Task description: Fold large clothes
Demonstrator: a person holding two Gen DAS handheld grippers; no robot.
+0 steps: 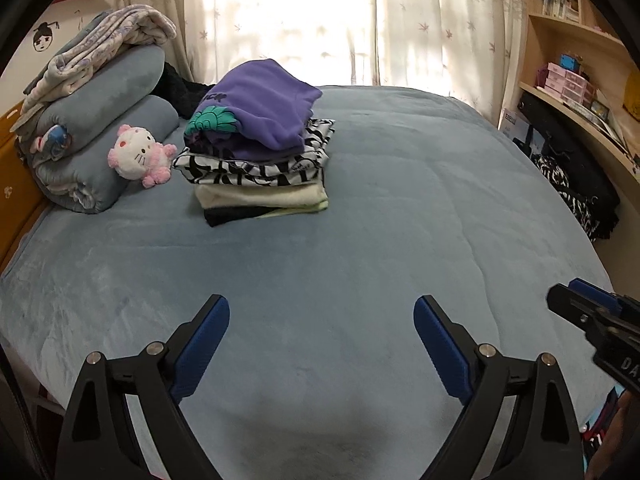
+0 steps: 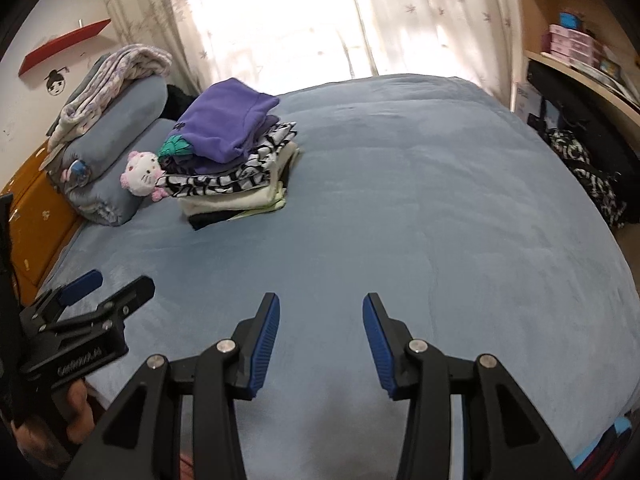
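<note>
Blue-grey bed cover [image 1: 400, 208], purple top [image 1: 260, 108] with teal print, black-and-white patterned garment [image 1: 256, 170], cream garment [image 1: 260, 196], pink-and-white plush toy [image 1: 138, 154], blue-padded black grippers [image 1: 322, 312]

A home bedroom: wide bed [image 1: 360, 208] under a blue-grey fleece cover, rolled bedding [image 1: 100, 120] and a pink-and-white plush cat [image 1: 138, 156] by the orange headboard [image 2: 40, 208], stack of folded clothes [image 1: 260, 148], floral curtains [image 1: 300, 20] over a bright window, wooden shelves [image 1: 572, 40] with books and boxes
</note>
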